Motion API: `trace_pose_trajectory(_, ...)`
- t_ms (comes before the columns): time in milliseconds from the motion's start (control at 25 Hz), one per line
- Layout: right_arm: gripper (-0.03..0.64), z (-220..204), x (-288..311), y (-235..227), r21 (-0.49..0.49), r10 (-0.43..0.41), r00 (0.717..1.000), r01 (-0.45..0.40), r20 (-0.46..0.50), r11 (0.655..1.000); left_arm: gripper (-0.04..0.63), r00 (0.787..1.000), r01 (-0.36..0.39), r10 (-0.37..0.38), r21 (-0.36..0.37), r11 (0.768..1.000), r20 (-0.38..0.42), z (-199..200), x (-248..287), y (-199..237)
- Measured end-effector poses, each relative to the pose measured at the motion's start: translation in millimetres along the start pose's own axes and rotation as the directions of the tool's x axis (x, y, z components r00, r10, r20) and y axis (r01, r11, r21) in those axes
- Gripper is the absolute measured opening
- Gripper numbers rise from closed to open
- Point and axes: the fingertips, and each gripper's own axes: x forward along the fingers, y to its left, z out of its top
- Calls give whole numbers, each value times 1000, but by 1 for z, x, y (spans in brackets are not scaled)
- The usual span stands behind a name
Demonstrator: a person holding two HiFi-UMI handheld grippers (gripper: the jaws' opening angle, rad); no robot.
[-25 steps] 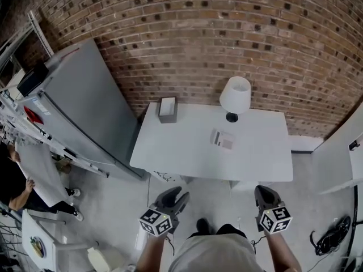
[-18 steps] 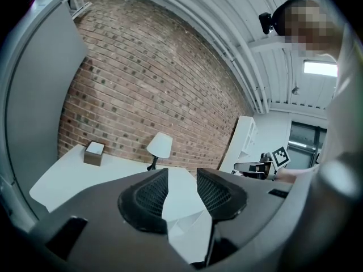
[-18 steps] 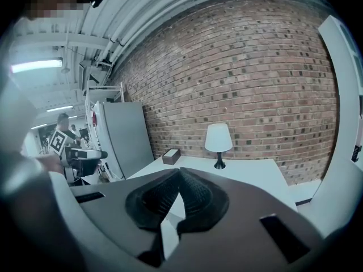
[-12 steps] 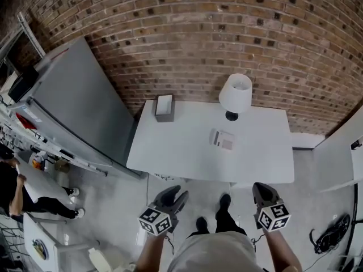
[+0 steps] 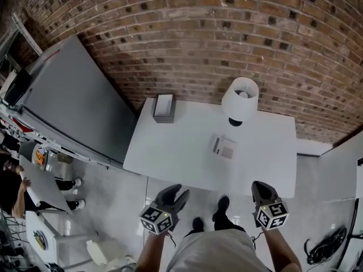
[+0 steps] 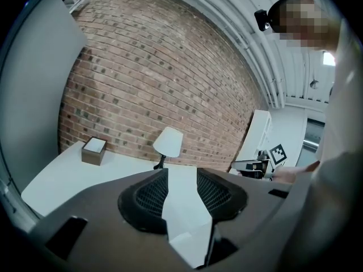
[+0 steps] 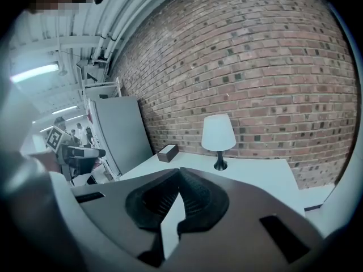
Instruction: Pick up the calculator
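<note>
The calculator, a small flat pale slab with a grey patch, lies right of centre on the white table in the head view. Neither gripper view shows it. My left gripper hangs below the table's near edge, left of the calculator, with its jaws apart and nothing between them. My right gripper hangs below the near edge on the right, its fingertips together and empty. Both are well short of the calculator.
A white lamp stands at the table's back, just behind the calculator. A tissue box sits at the back left corner. A grey panel leans left of the table, the brick wall runs behind, and cables lie on the floor.
The table and calculator have drawn slightly nearer and larger in the head view. Both grippers keep their places low in the frame, jaws unchanged.
</note>
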Motion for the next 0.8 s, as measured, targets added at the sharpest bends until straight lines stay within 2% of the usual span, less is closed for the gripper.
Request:
trace_pose_trajectory(440, 12, 9, 67, -55, -15, 112, 992, -113, -65, 994, 176, 996, -85, 85, -4, 996, -28, 10, 82, 14)
trace_pose_trajectory(640, 12, 2, 84, -75, -2, 136, 986, -137, -98, 991, 176, 993, -102, 102, -6, 995, -57, 7, 111, 19)
trace_pose_trajectory(800, 12, -5, 94, -88, 15, 133, 984, -133, -122, 991, 178, 991, -86, 86, 1, 996, -99, 0, 135, 21)
